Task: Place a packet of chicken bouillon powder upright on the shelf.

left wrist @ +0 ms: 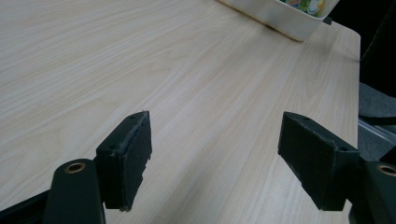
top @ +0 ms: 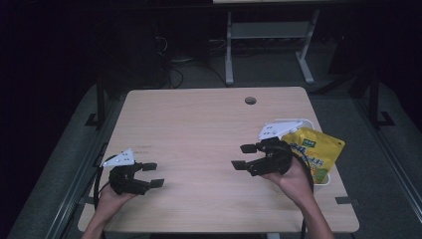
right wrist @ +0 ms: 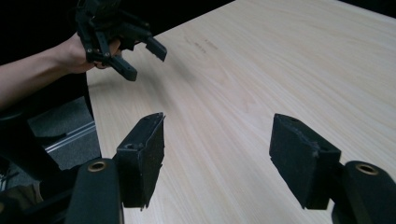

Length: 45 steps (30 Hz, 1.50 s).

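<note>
Low at the right of the high view, my right gripper [top: 242,156] hangs over bare wood with its jaws spread wide and nothing between them; at the lower left of that frame my left gripper [top: 153,174] is likewise apart and empty. Just behind my right hand [top: 293,178], at the right edge of the table [top: 199,124], lies the yellow snack bag [top: 316,149], resting in a white tray [top: 307,122] whose rim peeks out around it. My worry is that the bag sits behind my right jaws, not ahead of them, so swinging round could knock it or nudge the tray off the table edge; and crinkly film, I judge, may slip from a shallow pinch. From the left gripper view I get the tray's white wall [left wrist: 280,21] at the top right, which my right gripper view lacks; that one instead catches my left gripper [right wrist: 140,58] at the upper left.
</note>
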Motion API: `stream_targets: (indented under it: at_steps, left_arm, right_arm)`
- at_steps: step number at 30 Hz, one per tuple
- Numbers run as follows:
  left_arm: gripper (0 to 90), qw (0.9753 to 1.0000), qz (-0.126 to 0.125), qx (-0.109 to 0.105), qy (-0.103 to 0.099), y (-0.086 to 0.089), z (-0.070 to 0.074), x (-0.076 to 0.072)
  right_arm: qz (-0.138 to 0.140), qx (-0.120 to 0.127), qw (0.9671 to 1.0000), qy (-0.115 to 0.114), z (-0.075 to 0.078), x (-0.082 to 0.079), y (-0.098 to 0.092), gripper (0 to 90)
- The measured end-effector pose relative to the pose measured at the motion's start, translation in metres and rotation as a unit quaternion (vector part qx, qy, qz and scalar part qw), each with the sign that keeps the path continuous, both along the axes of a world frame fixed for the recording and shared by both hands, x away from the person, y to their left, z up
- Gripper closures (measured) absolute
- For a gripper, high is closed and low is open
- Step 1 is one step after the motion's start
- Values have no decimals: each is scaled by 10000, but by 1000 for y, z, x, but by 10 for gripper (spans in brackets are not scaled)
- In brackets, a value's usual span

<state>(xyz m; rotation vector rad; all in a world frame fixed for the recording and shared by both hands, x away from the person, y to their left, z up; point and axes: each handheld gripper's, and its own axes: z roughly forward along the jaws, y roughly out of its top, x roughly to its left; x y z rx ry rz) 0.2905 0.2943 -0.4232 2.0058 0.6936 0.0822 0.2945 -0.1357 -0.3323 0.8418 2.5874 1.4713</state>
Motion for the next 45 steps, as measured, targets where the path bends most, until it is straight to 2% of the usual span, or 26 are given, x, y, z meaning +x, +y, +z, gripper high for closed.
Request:
stream_targets:
  at_steps: [8, 20, 25, 34, 45]
  left_arm:
    - [252, 10000, -6, -2, -13, 1, 0, 0]
    - [249, 10000, 23, 7, -21, 1, 1, 0]
    - [250, 10000, 42, 29, -16, 2, 0, 0]
    - [249, 10000, 25, 66, -13, 0, 0, 0]
    - [249, 9999, 27, 113, -44, 0, 0, 0]
  right_arm:
    - [302, 1, 9995, 59, -10, 2, 27, 336]
    - [695, -162, 9970, 313, -39, 2, 64, 325]
    - [829, -156, 9955, 424, -51, 2, 73, 317]
    - [954, -255, 9940, 470, -65, -3, 83, 312]
    - [1070, -476, 9901, 775, -93, -10, 93, 309]
